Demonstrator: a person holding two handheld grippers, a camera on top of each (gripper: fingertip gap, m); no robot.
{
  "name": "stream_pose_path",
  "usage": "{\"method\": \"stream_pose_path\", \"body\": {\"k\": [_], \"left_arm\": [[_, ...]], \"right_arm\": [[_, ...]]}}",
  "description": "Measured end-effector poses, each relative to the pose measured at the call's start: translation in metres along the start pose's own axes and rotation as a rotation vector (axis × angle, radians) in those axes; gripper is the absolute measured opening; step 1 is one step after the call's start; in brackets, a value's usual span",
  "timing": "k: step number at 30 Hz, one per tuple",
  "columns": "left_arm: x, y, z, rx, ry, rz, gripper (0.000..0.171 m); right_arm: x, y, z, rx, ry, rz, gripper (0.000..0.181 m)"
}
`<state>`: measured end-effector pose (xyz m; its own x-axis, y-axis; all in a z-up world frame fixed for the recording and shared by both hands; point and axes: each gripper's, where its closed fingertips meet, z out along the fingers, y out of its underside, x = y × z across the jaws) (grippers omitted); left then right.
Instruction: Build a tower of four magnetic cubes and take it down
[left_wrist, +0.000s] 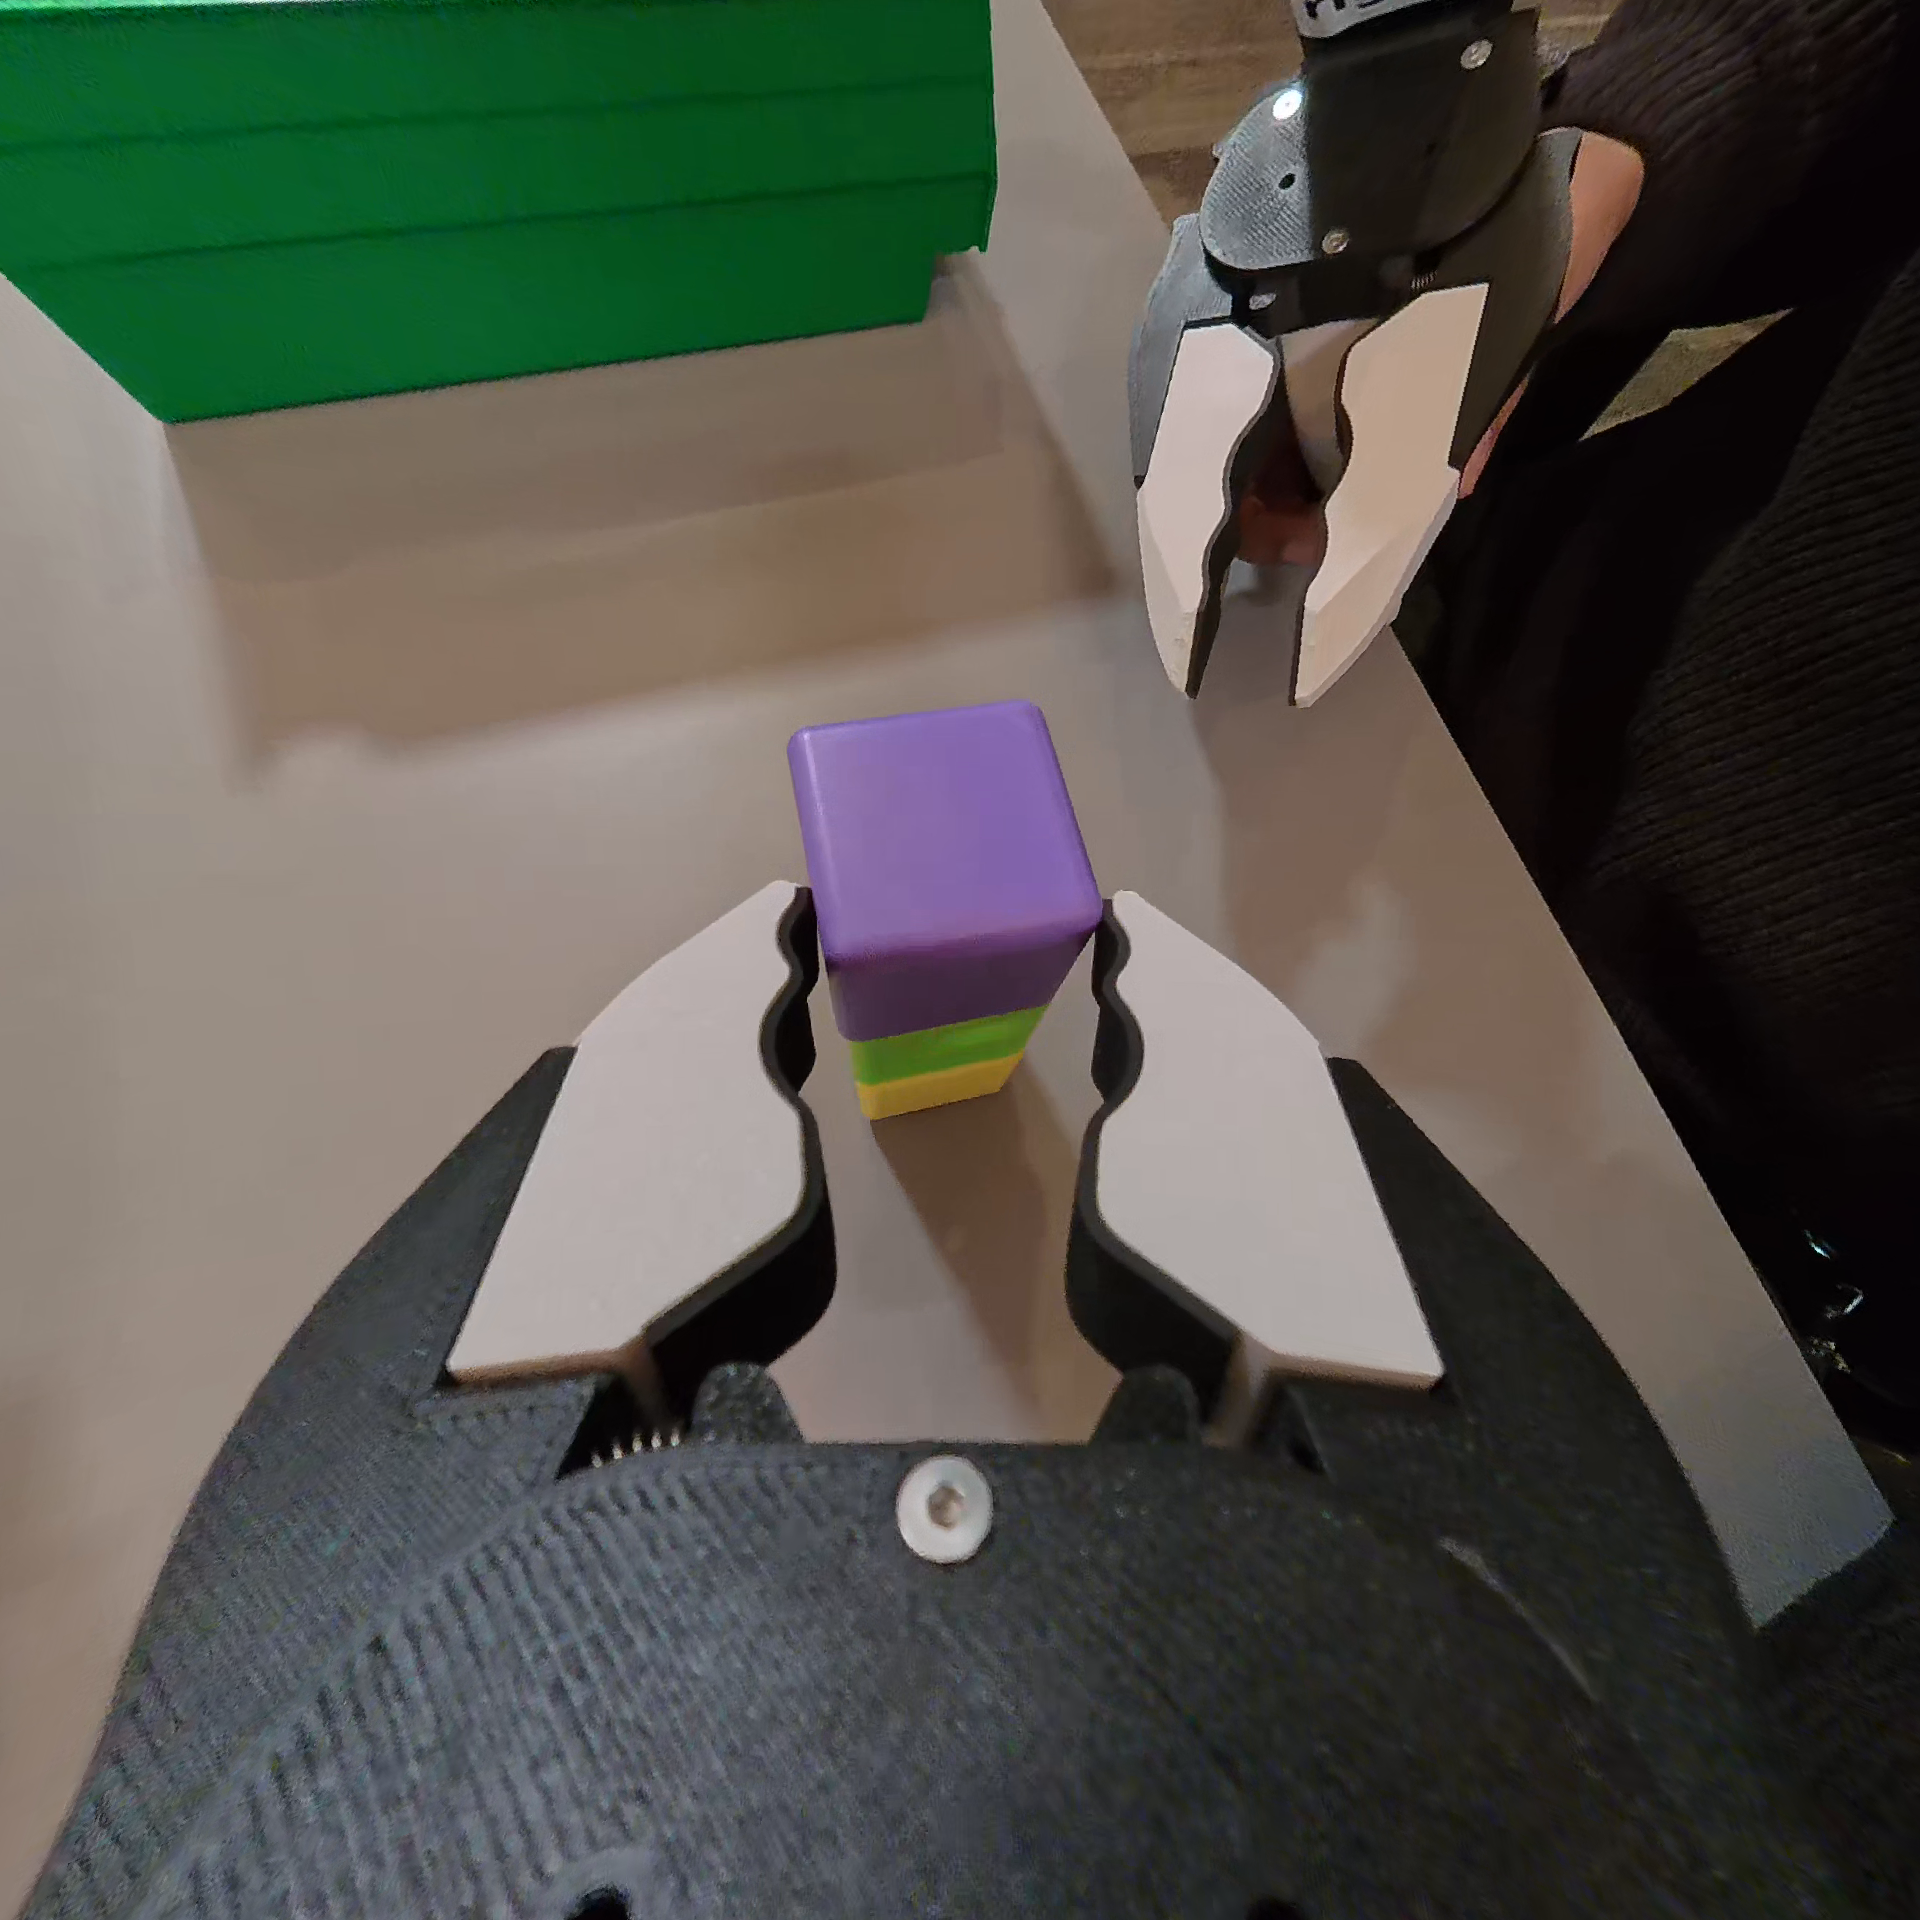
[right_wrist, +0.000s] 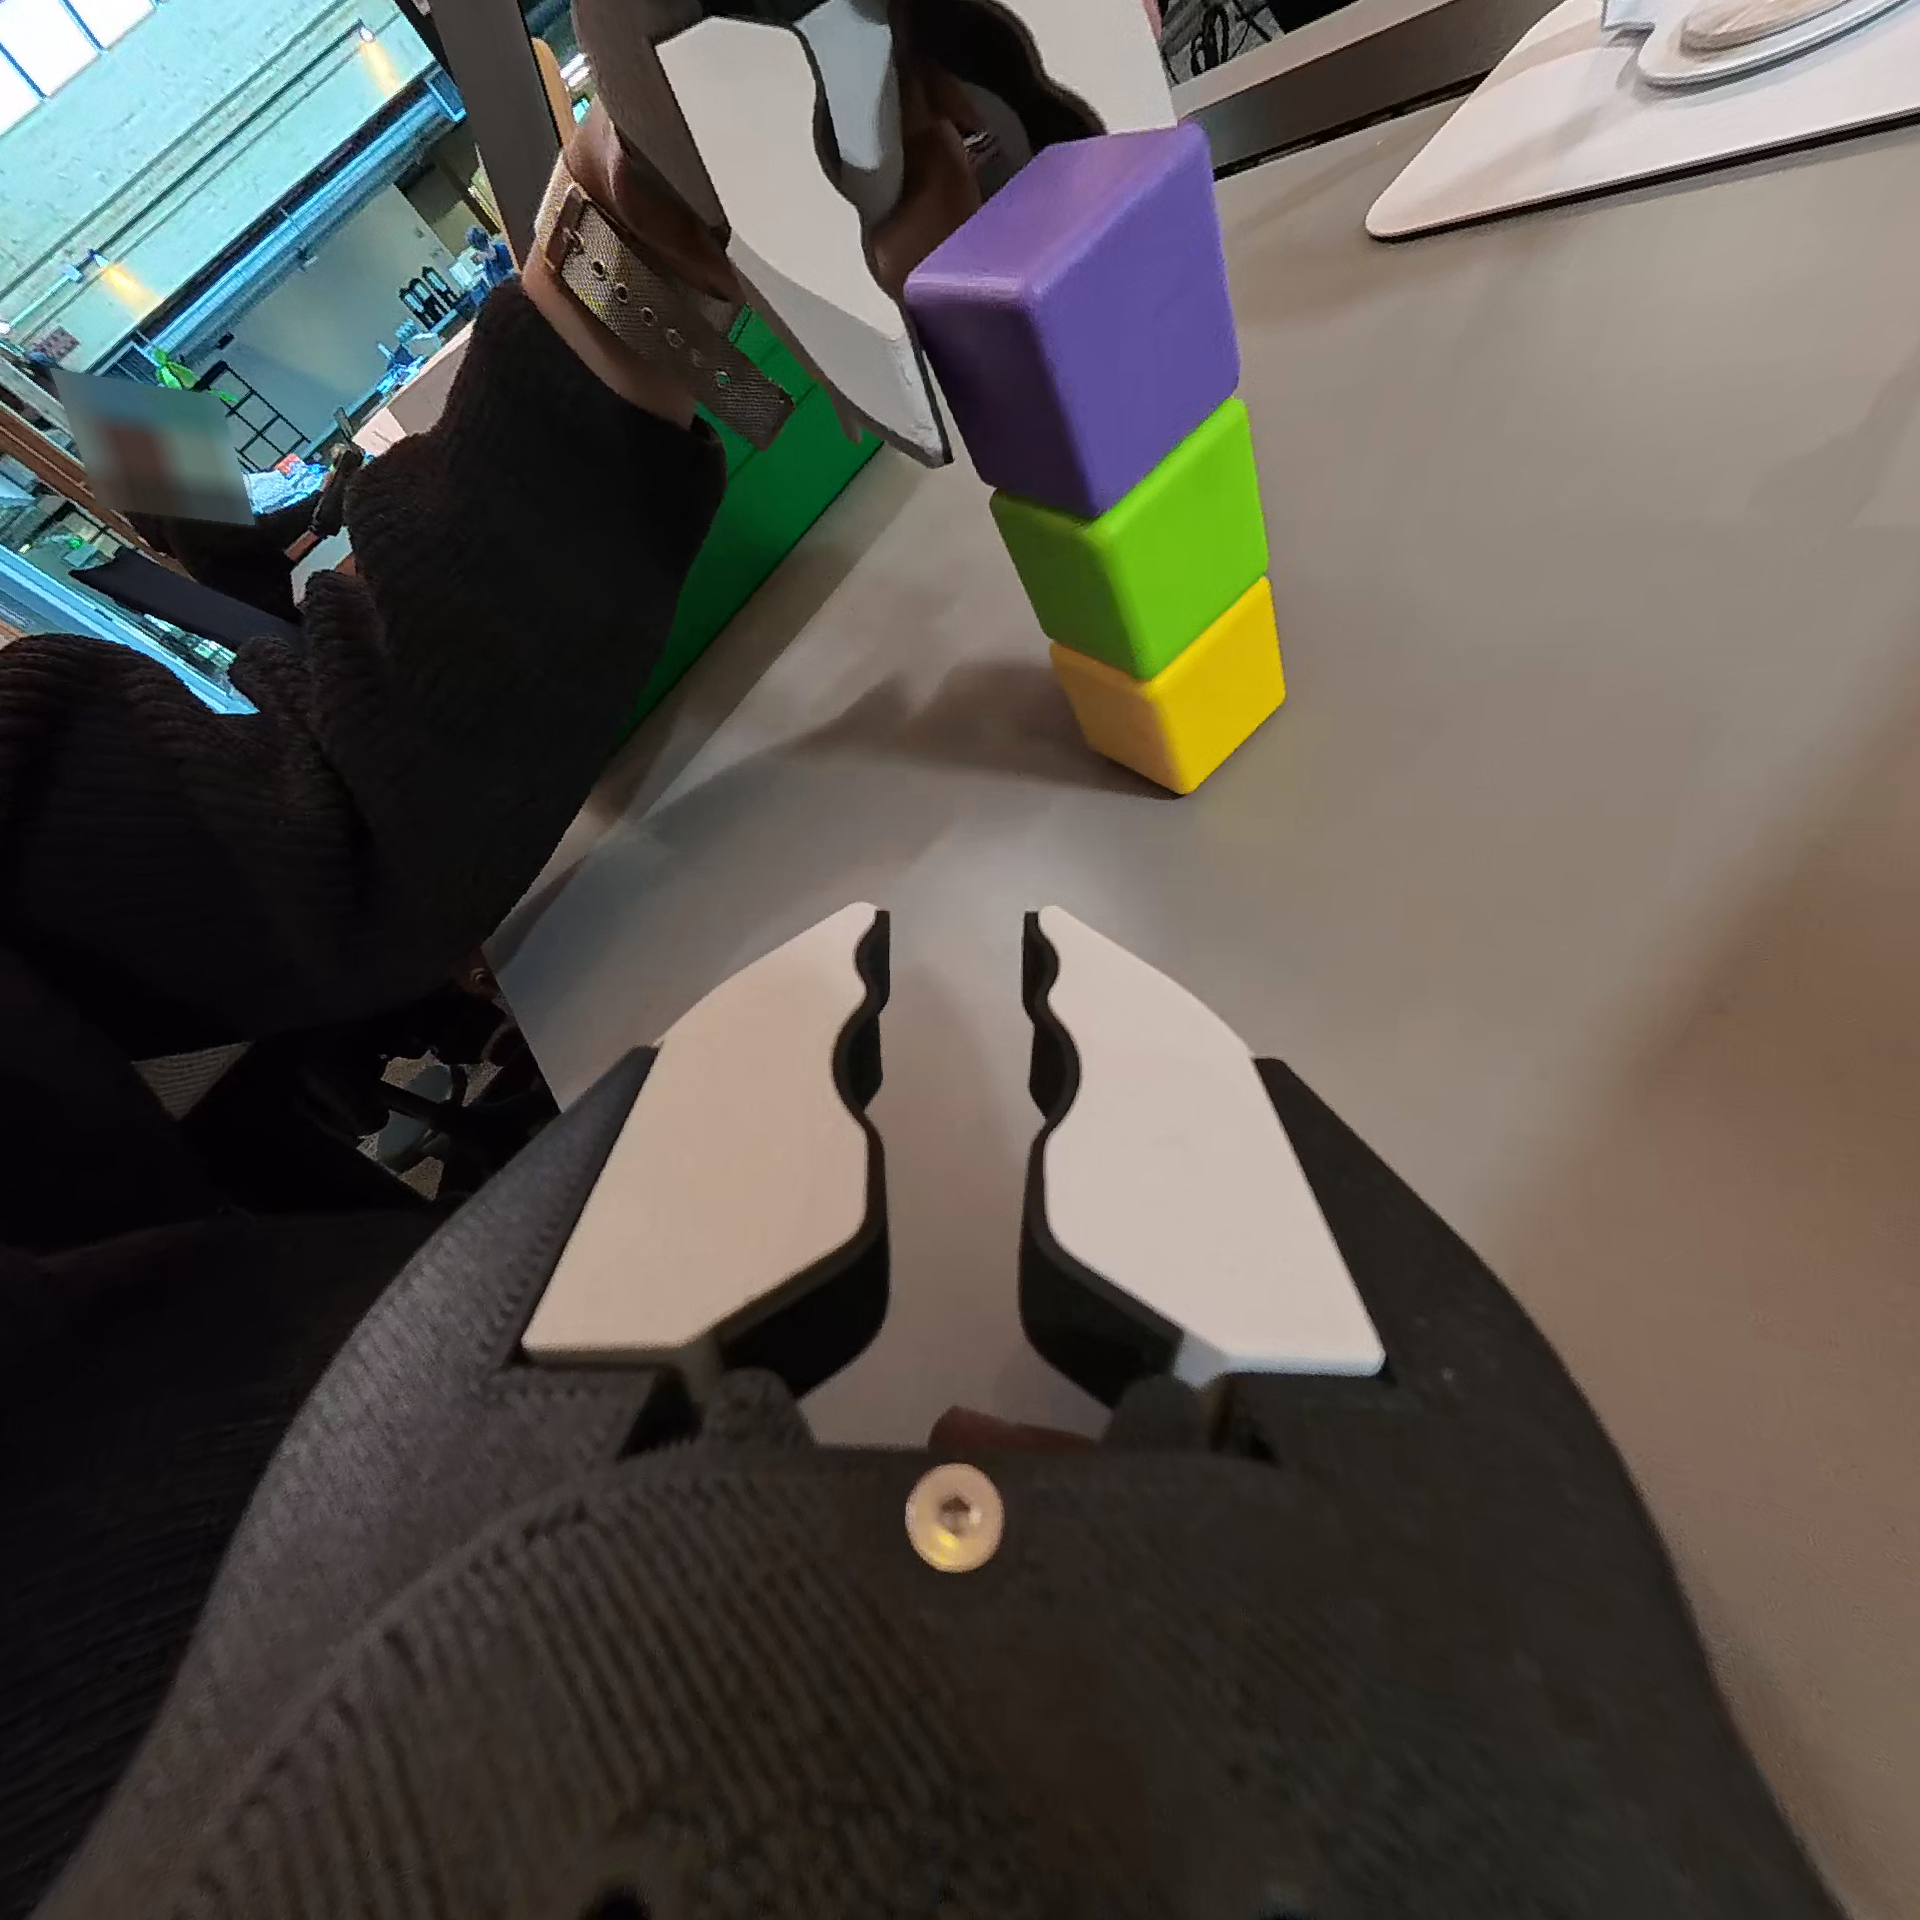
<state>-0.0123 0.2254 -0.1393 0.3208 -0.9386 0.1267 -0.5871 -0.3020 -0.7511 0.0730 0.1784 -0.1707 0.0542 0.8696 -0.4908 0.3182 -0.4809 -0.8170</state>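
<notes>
Purple block sits on top of a green block and a yellow block on the table. Left gripper is wide, a finger on each side of it, maybe just touching. Right gripper is narrow and empty, well apart; any squeeze should be soft so the tower stays up.

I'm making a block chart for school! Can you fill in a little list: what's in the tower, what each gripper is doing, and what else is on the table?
tower: purple block on green block on yellow block
tower tilt: top block sits slightly askew
left gripper: jaws open, either side of the purple block; contact unclear
right gripper: jaws slightly apart, empty, away from the tower
table: grey
also there: green bin, white mat
</notes>
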Motion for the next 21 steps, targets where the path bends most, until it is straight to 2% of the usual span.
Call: {"method": "stream_pose_path", "body": {"k": [21], "left_arm": [[0.0040,0.0086,-0.0034,-0.080,-0.009,-0.044,0.053]], "right_arm": [[-0.0003,0.0013,0.0007,-0.006,0.001,-0.004,0.025]]}}
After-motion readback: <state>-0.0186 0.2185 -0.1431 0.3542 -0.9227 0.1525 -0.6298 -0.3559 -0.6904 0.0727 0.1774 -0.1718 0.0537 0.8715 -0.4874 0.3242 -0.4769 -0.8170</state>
